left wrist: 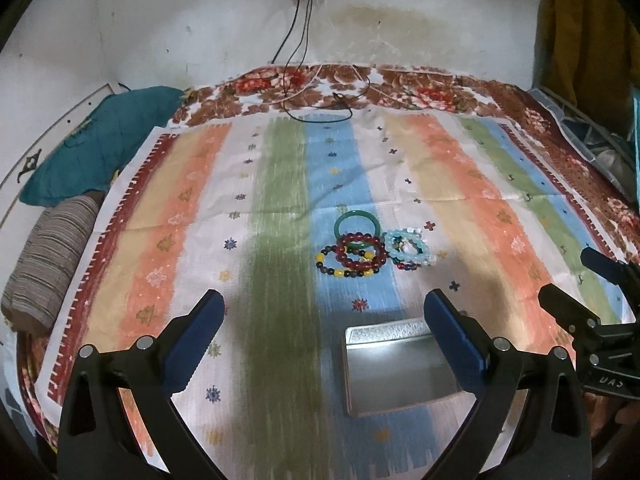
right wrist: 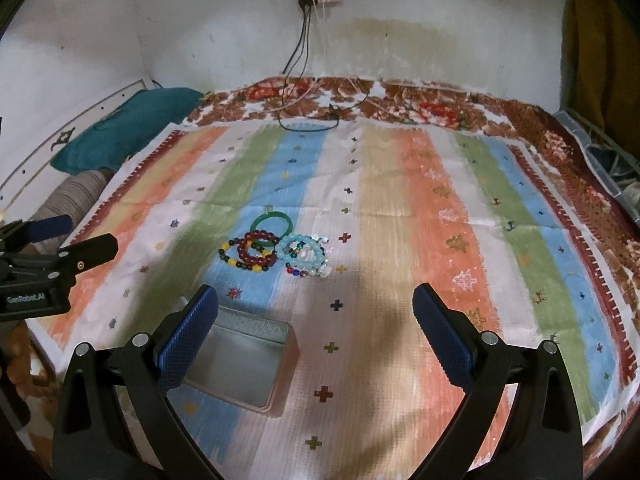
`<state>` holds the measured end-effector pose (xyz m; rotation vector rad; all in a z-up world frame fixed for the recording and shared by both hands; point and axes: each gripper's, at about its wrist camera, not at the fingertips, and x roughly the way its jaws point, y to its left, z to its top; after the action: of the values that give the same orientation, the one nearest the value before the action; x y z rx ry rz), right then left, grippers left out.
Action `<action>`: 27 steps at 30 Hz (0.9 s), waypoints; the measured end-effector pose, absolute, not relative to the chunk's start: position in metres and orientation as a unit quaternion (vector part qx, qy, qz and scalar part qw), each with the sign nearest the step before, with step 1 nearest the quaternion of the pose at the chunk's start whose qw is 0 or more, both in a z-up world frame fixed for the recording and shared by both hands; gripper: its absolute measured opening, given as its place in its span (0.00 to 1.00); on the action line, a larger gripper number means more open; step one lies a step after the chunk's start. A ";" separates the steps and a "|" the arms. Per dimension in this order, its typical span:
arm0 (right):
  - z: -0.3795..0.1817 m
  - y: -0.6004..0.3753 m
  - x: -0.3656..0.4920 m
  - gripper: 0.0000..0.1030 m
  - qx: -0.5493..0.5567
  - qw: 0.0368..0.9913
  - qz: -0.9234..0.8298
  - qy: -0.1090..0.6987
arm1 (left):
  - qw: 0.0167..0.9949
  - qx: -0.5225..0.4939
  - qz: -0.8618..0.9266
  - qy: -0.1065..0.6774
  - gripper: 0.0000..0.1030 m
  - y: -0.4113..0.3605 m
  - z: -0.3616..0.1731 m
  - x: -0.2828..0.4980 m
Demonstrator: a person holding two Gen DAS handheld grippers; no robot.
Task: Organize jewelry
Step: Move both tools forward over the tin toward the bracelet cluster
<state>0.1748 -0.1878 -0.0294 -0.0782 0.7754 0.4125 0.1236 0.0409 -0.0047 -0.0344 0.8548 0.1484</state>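
While empty: left gripper (left wrist: 324,320), right gripper (right wrist: 316,312), fingers spread, hovering.
Bracelets (left wrist: 362,250): heaped far, awaiting pickup.
Tin (left wrist: 396,372): open, near, ready to receive.

The left gripper (left wrist: 322,300) and right gripper (right wrist: 314,294) match: black plastic arms with silver round screws, each finger faced with a blue textured pad (right wrist: 188,334). White lettering "GenRobot.AI" marks the left gripper's black body in the right wrist view.
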 end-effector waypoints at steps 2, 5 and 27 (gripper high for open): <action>-0.031 -0.187 0.181 0.96 -0.035 0.901 0.201 0.383 | 0.905 -0.015 0.071 0.419 0.95 0.042 -0.007 0.131; -0.034 -0.182 0.192 0.96 -0.039 0.895 0.201 0.396 | 0.901 -0.021 0.070 0.427 0.95 0.045 -0.009 0.141; -0.064 -0.162 0.252 0.96 -0.038 0.865 0.184 0.466 | 0.874 -0.057 0.090 0.474 0.95 0.069 -0.041 0.202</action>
<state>0.2525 -0.1623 -0.0640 -0.0800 0.9769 0.3854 0.2024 0.0692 -0.0415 -0.1191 0.9893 0.1883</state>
